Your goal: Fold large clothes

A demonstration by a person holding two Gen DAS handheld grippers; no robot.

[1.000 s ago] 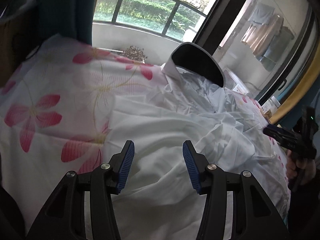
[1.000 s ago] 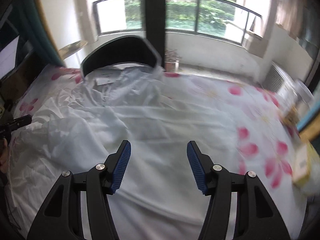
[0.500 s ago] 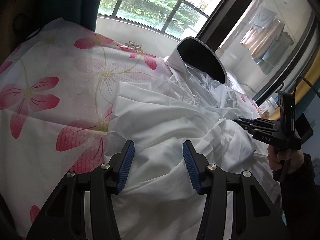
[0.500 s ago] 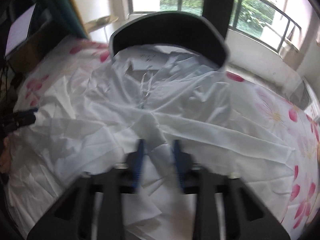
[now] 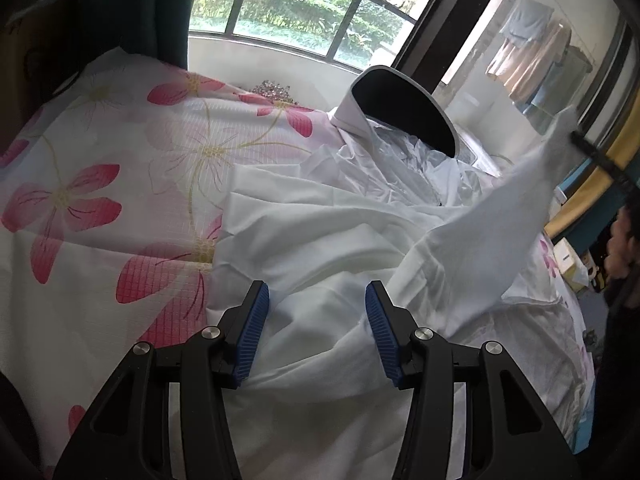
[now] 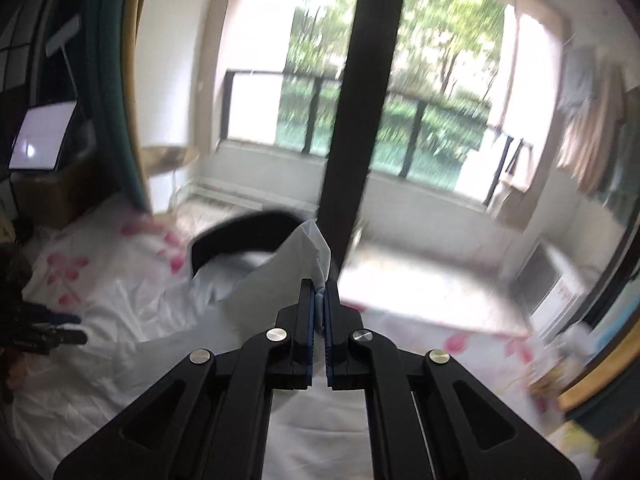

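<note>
1. While spread over the floral bed sheet, the white shirt has one part raised.
2. Right hand-held gripper pinches that raised cloth.
3. Left hand-held gripper hovers parted above it.

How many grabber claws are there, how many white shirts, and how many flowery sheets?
Grabber claws: 2, the left gripper with jaws apart and the right gripper pinching cloth
White shirts: 1, the white shirt
Flowery sheets: 1, the flowered sheet
Total: 4

Right hand-held gripper clamped on lifted white garment.
</note>
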